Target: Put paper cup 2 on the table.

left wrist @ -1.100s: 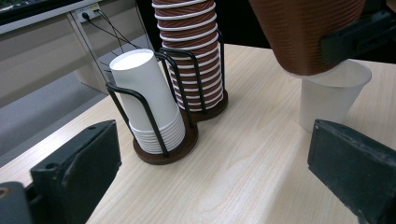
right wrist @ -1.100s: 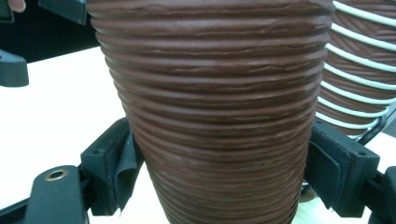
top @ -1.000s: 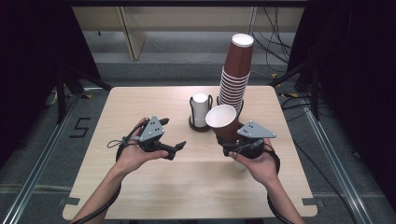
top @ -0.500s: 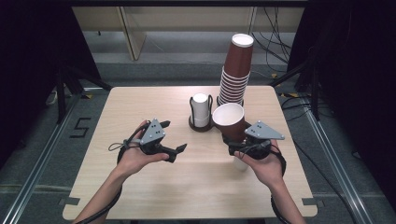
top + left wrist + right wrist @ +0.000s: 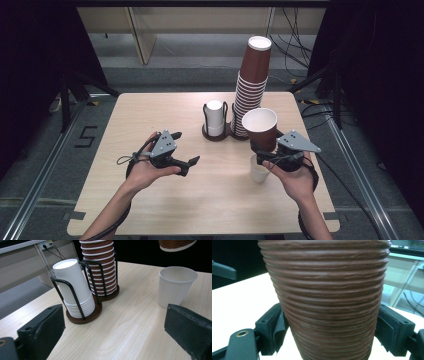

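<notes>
My right gripper (image 5: 263, 150) is shut on the lower part of a brown ribbed paper cup (image 5: 260, 129), held upright in the air. In the right gripper view the black pads press both sides of the brown cup (image 5: 327, 297). Just below it a single white paper cup (image 5: 258, 170) stands open side up on the table. My left gripper (image 5: 189, 166) hovers over the table's middle, open and holding nothing. In the left gripper view its jaws stand wide apart, facing the white cup (image 5: 176, 286), with the brown cup's base (image 5: 176, 244) above it.
A black wire holder (image 5: 217, 134) on the wooden table (image 5: 150, 115) carries an upturned white cup stack (image 5: 215, 117) and a tall brown cup stack (image 5: 252, 85). The same stacks, white (image 5: 75, 287) and brown (image 5: 101, 267), rise in the left gripper view. Dark floor and cables surround the table.
My right gripper has carried the brown cup to the right, away from the stacks, and the white cup under it now shows. The left gripper has barely moved.
</notes>
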Motion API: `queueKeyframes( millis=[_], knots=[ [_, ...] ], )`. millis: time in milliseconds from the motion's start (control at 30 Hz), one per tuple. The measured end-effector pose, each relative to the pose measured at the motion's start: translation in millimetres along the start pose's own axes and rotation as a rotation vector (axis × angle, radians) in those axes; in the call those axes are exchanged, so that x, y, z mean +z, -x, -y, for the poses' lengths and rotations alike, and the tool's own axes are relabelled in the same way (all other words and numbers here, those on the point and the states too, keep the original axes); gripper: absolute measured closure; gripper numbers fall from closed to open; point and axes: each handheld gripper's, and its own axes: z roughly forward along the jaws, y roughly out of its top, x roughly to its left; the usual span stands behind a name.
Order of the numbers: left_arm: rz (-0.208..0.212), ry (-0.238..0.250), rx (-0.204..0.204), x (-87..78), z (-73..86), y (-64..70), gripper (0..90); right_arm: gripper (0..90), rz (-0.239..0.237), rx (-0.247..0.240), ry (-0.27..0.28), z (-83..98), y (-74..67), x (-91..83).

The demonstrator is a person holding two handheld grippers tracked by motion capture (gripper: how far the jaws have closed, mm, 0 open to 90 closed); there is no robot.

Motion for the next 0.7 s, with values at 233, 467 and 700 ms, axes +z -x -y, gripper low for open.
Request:
queueKeyframes(
  millis=[233, 467, 700],
  knots=[
    [-0.02, 0.008, -0.009, 0.6, 8.2, 0.1, 3.1, 19.7, 0.056, 0.042, -0.002, 15.7, 26.1, -10.1],
    [-0.033, 0.007, -0.024, 1.5, 18.2, -0.1, 3.1, 19.6, 0.11, 0.101, -0.047, 45.6, 49.9, -15.8],
    [-0.036, 0.008, -0.037, 1.3, 24.8, -0.4, 3.0, 19.5, 0.126, 0.151, -0.088, 75.8, 64.0, -11.6]
  ],
)
